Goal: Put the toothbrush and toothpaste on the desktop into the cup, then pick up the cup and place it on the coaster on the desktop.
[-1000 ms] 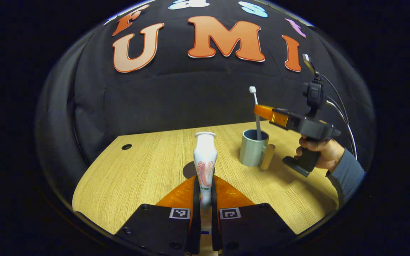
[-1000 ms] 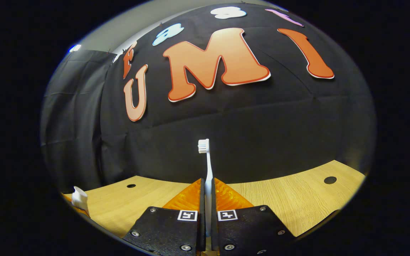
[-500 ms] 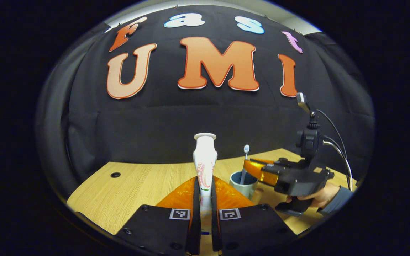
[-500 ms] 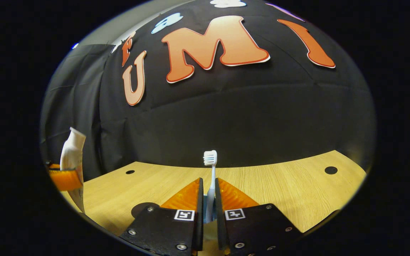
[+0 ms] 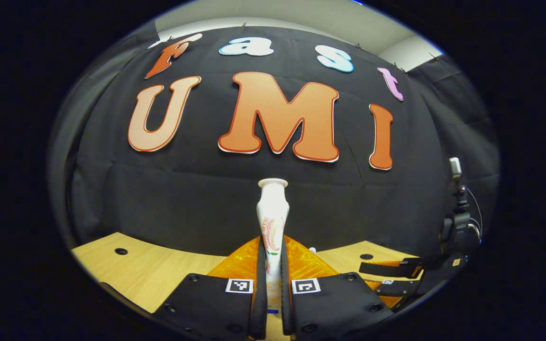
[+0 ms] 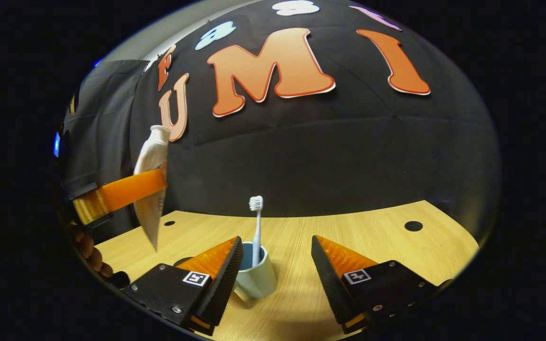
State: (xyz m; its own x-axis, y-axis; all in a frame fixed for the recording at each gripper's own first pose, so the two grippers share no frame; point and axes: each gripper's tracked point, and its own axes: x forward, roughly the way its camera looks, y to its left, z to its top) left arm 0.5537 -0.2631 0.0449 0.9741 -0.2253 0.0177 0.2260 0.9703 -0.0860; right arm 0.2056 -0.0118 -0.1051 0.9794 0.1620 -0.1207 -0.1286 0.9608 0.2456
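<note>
My left gripper (image 5: 273, 253) is shut on the white toothpaste tube (image 5: 273, 213), which stands upright between its fingers with the cap on top. In the right gripper view that tube (image 6: 151, 166) hangs high at the left, well above the table, clamped by the left gripper's finger (image 6: 121, 194). The pale blue-grey cup (image 6: 257, 279) stands on the wooden table (image 6: 372, 241), with the white toothbrush (image 6: 256, 222) upright inside it, bristles up. My right gripper (image 6: 277, 240) is open, its fingers on either side of the cup and apart from the toothbrush.
A sliver of a dark round disc (image 6: 179, 260) peeks out behind the right gripper's left finger. The table has small dark holes (image 6: 414, 226). A hand (image 6: 90, 253) holds the left gripper. The right gripper's body (image 5: 415, 272) sits low at the right in the left gripper view.
The right gripper lowered the toothbrush into the cup, opened and let it go. The left gripper rose with the toothpaste, its view tilting up toward the wall.
</note>
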